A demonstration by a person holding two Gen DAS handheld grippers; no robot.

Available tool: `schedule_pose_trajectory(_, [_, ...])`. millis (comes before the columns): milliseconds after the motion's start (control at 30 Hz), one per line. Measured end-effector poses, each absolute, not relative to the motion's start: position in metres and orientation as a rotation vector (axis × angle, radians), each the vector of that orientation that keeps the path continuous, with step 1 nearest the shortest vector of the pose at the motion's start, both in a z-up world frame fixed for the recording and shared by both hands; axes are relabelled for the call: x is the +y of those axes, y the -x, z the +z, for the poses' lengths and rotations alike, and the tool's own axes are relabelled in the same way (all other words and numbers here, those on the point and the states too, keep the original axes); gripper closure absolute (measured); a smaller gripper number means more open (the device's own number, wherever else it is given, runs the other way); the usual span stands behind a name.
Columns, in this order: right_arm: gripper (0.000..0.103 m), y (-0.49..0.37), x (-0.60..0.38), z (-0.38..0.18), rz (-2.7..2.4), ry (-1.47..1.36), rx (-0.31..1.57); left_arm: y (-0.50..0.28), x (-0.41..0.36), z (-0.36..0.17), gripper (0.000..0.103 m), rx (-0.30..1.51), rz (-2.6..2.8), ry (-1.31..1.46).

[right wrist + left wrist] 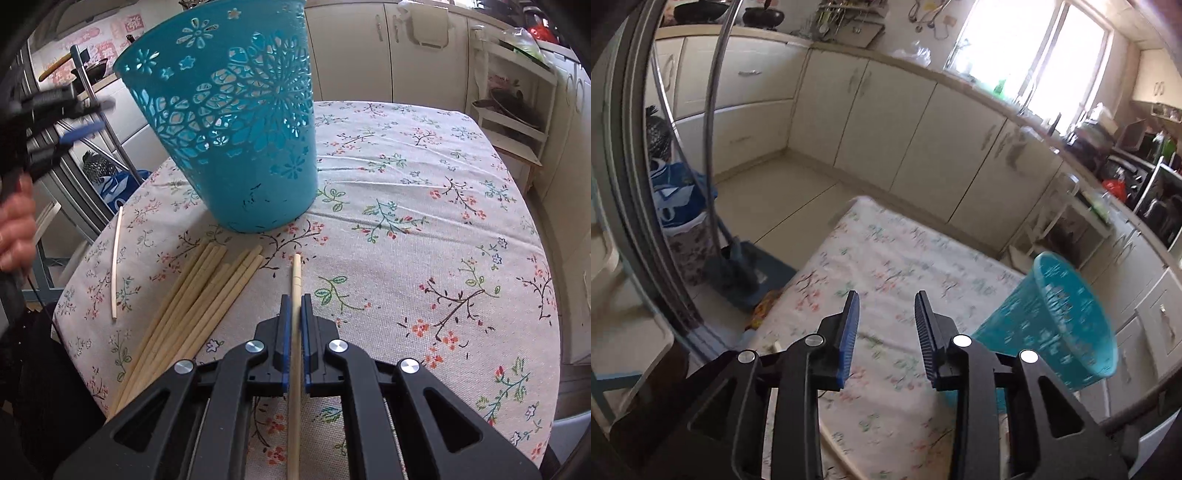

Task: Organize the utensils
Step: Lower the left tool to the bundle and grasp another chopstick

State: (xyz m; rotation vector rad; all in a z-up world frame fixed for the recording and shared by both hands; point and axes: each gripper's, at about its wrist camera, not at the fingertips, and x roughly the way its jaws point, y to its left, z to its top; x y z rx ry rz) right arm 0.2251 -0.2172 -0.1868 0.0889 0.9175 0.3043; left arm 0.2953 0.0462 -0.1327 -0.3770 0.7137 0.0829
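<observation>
The right gripper (295, 301) has its fingers clenched on a single pale wooden chopstick (295, 273), which runs straight down the gap between them with its tip pointing toward the teal perforated plastic basket (236, 122). Holding the stick lengthwise along the fingers looks deliberate: it keeps the tip aimed at the basket, so the stick can be lifted and tipped in end-first. Whether the chopstick is already off the cloth or only pinched where it lies, I cannot tell.

The basket stands on the table covered with a floral cloth (424, 206), its wide mouth up and leaning a little, judging by the right wrist view. It is the likely container for the utensils. Just in front of the basket, on the left gripper's side, lies a loose bundle of bamboo chopsticks (192, 306), fanned out with their ends near the basket's base. They are probably waiting their turn. A thinner, slightly bowed white stick (116, 262) lies apart, further out from the basket toward the table edge.

The left gripper (886, 299) hovers above the cloth beside the basket with its fingers released and nothing between them; in the right wrist view it sits off to the basket's left. It seems placed to steady the light basket if needed. Most of the sorting appears undone.
</observation>
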Motion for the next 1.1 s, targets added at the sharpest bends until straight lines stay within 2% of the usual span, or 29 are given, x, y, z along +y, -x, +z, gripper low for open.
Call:
schedule_pose_trajectory(233, [0.097, -0.225, -0.22, -0.187, 0.304, -0.107, 0.912, -0.309, 0.055, -0.199, 0.07, 0.951, 0.219, 0.255])
schedule_pose_trajectory(267, [0.097, -0.225, -0.22, -0.187, 0.304, -0.109, 0.912, -0.309, 0.054, -0.204, 0.067, 0.969, 0.235, 0.236])
schedule_pose_trajectory(333, [0.097, -0.224, -0.22, -0.188, 0.306, -0.112, 0.911, -0.308, 0.052, -0.209, 0.061, 0.96, 0.264, 0.183])
schedule_pose_trajectory(467, [0.097, -0.225, -0.222, -0.188, 0.309, -0.116, 0.908, -0.312, 0.042, -0.206, 0.06, 0.957, 0.251, 0.155])
schedule_pose_trajectory(500, [0.097, -0.225, -0.223, -0.188, 0.31, -0.118, 0.908, -0.313, 0.038, -0.204, 0.069, 0.954, 0.222, 0.151])
schedule_pose_trajectory(533, [0.097, -0.224, -0.223, -0.188, 0.312, -0.121, 0.907, -0.315, 0.033, -0.204, 0.083, 0.953, 0.176, 0.138])
schedule_pose_trajectory(600, [0.097, -0.224, -0.224, -0.188, 0.314, -0.126, 0.909, -0.317, 0.027, -0.203, 0.09, 0.96, 0.063, 0.147])
schedule_pose_trajectory(667, [0.097, -0.224, -0.224, -0.188, 0.315, -0.131, 0.909, -0.316, 0.023, -0.202, 0.092, 0.968, -0.035, 0.159])
schedule_pose_trajectory(900, [0.097, -0.226, -0.227, -0.188, 0.318, -0.144, 0.911, -0.309, 0.025, -0.196, 0.091, 0.971, -0.03, 0.128])
schedule_pose_trajectory(967, [0.097, -0.227, -0.227, -0.188, 0.319, -0.144, 0.91, -0.315, 0.023, -0.196, 0.087, 0.981, 0.004, 0.111])
schedule_pose_trajectory(1033, [0.097, -0.227, -0.226, -0.188, 0.319, -0.145, 0.911, -0.325, 0.019, -0.196, 0.077, 0.992, 0.071, 0.077])
schedule_pose_trajectory(1100, [0.097, -0.226, -0.226, -0.188, 0.319, -0.144, 0.911, -0.334, 0.017, -0.197, 0.074, 0.997, 0.11, 0.057])
